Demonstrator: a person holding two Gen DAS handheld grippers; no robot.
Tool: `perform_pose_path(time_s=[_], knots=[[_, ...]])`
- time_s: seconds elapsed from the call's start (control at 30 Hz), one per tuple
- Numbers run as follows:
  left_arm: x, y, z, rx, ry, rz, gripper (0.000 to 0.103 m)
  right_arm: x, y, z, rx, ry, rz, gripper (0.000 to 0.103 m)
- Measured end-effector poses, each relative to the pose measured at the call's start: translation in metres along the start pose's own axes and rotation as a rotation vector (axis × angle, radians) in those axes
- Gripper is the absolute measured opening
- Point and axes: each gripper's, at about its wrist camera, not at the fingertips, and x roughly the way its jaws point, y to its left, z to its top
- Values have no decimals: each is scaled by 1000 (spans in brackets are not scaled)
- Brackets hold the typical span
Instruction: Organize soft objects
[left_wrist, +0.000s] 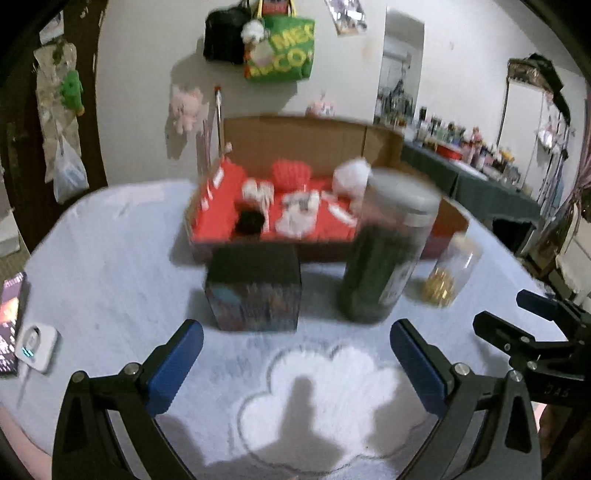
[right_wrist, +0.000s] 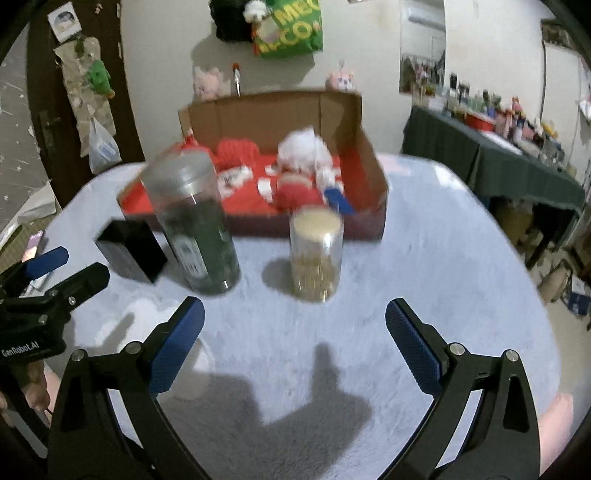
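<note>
1. On the table (left_wrist: 110, 258), which wears a pale fluffy cover, an open cardboard box (left_wrist: 295, 133) with a red lining stands toward twelve o'clock in both wrist views.
2. Inside the box lie the soft toys: a red knitted piece (left_wrist: 291, 175) at the back, a small white plush (left_wrist: 297, 214) in the middle, a dark round one (left_wrist: 250, 221) at its nine o'clock, and a white-and-red doll (right_wrist: 303, 162) on the right side.
3. In front of the box, on the cover, stand a dark square box (left_wrist: 255, 288), a tall jar with green contents (left_wrist: 384, 258) and a grey lid, and a short clear jar holding golden bits (right_wrist: 316, 254); the three stand apart from one another.
4. The left gripper (left_wrist: 295, 354) hangs over bare cover at six o'clock, its blue fingers (left_wrist: 177, 365) spread wide with nothing between them.
5. The right gripper (right_wrist: 293, 339) hangs likewise, fingers (right_wrist: 415, 350) wide apart and empty, the short jar just beyond them.
6. Each gripper shows at the other view's edge.
7. Both pictures are motion-blurred, so the toys' details cannot be told.
</note>
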Motion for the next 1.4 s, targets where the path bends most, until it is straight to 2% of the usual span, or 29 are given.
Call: perform_pose_path(time_s=[0.2, 0.4, 0.67, 1.4], knots=[[32, -1, -20, -8, 81, 29, 103, 35, -5, -21, 10, 74, -26, 100], [48, -4, -29, 6, 132, 81, 103, 48, -11, -29, 20, 103, -58, 100], [50, -8, -30, 15, 129, 125, 103, 53, -12, -29, 11, 104, -70, 102], [50, -8, -32, 3, 128, 123, 103, 55, -10, -28, 9, 101, -85, 103]])
